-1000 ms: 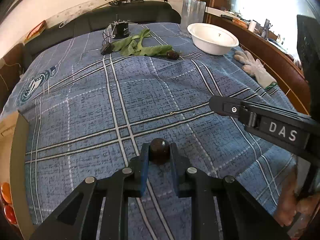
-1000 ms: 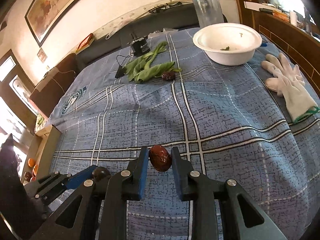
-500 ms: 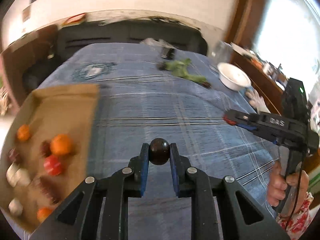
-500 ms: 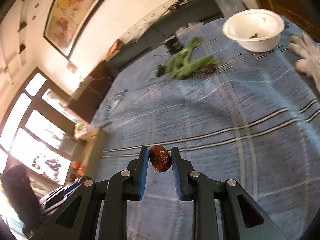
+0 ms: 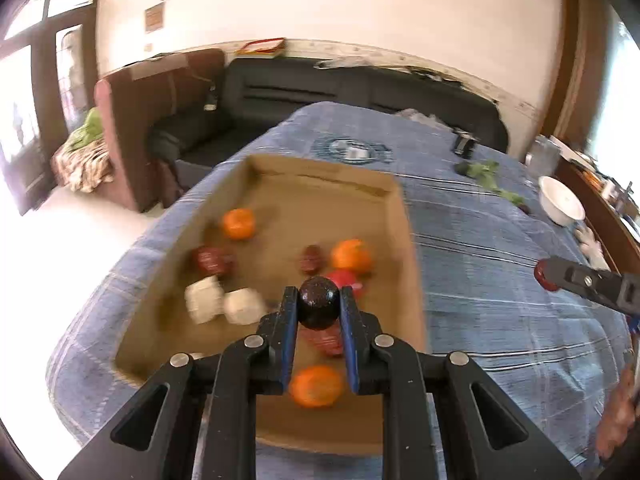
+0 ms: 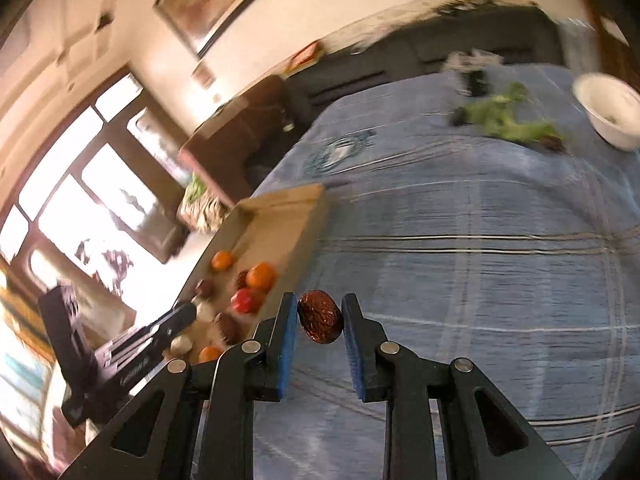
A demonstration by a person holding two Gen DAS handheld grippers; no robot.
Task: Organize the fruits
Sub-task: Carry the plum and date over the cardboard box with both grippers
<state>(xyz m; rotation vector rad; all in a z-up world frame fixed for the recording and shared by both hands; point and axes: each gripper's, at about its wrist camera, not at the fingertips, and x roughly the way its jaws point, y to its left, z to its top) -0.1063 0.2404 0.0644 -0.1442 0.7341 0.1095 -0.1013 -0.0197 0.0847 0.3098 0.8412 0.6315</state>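
My left gripper point(image 5: 319, 306) is shut on a dark round fruit point(image 5: 319, 307) and holds it above the cardboard box point(image 5: 408, 240). The box holds several oranges point(image 5: 351, 256), red and dark fruits point(image 5: 212, 259) and white pieces point(image 5: 205, 298). My right gripper point(image 6: 320, 318) is shut on a wrinkled brown-red date point(image 6: 320, 317), above the blue plaid cloth just right of the box point(image 6: 308, 224). The right gripper also shows at the right edge of the left wrist view point(image 5: 546, 276), and the left gripper in the right wrist view point(image 6: 184, 314).
Green leaves point(image 6: 508, 120) and a white bowl point(image 6: 610, 110) lie at the far end of the cloth point(image 6: 480, 260). A white glove point(image 5: 590, 242) lies near the bowl point(image 5: 560, 200). A dark sofa point(image 5: 340, 88) and a brown armchair point(image 5: 160, 96) stand beyond the bed.
Both grippers have swung left with their fruits. The left one has gone from beside the box to over it. The right one has come close to the box's right wall.
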